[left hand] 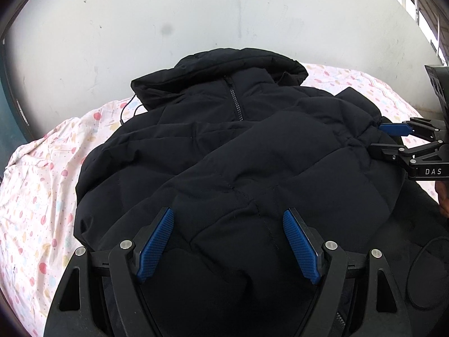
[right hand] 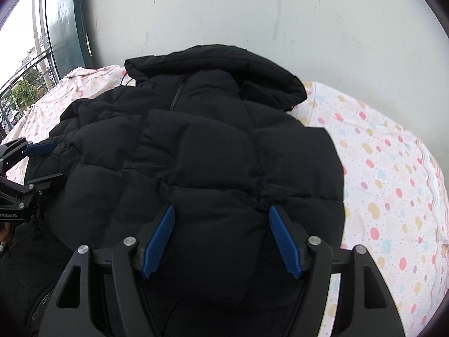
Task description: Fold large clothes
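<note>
While you hold both grippers over the bed, a black puffer jacket lies spread on the sheet with its hood at the far end against the wall and its zip running down from the collar. Your left gripper has its blue pads well apart, hovering over the near hem with only quilted fabric showing between them, nothing pinched. Your right gripper likewise stands open above the near part of the jacket; seen from the left camera, it sits at the jacket's right edge, near a gathered cuff. White letters "DAS" can be read on the right gripper's body. No containers are in sight. The sheet is pale pink with coloured dots. The wall is plain, scuffed white. A dark green door frame and a balcony railing with trees beyond show at far left
</note>
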`<state>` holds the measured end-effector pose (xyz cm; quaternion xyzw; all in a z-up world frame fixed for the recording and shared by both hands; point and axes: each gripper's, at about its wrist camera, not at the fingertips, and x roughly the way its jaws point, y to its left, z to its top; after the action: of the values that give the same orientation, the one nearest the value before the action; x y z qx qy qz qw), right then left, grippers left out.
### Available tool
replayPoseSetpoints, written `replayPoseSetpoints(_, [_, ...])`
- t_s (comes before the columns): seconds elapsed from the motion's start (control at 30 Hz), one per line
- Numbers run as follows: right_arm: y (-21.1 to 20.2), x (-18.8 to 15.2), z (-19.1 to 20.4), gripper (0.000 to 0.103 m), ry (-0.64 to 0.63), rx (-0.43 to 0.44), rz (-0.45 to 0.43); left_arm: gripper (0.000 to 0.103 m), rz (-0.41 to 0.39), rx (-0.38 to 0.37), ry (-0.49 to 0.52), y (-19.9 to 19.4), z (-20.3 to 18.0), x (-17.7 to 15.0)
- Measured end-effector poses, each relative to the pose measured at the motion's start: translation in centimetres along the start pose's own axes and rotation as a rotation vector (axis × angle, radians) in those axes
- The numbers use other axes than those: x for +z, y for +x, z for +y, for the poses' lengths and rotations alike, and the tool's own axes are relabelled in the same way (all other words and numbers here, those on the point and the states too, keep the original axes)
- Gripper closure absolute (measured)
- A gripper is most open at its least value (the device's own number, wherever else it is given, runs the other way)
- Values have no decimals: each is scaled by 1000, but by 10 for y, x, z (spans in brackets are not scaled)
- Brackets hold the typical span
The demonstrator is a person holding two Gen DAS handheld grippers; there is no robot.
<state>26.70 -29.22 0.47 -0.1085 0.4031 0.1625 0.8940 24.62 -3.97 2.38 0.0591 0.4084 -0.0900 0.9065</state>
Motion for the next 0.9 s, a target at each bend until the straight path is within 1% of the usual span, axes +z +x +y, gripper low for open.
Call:
replayPoseSetpoints(0.17, [12, -2, -1, 34, 8, 10, 15, 24, 12, -1, 5, 7, 2, 0])
replayPoseSetpoints(0.47, [14, 0, 1, 33, 5, -2, 26, 24, 10, 2, 8, 5, 2, 1])
replayPoseSetpoints(0.9, [-6, 0, 4, 33, -1, -27, 14, 24, -10, 7, 3, -10, 3, -4])
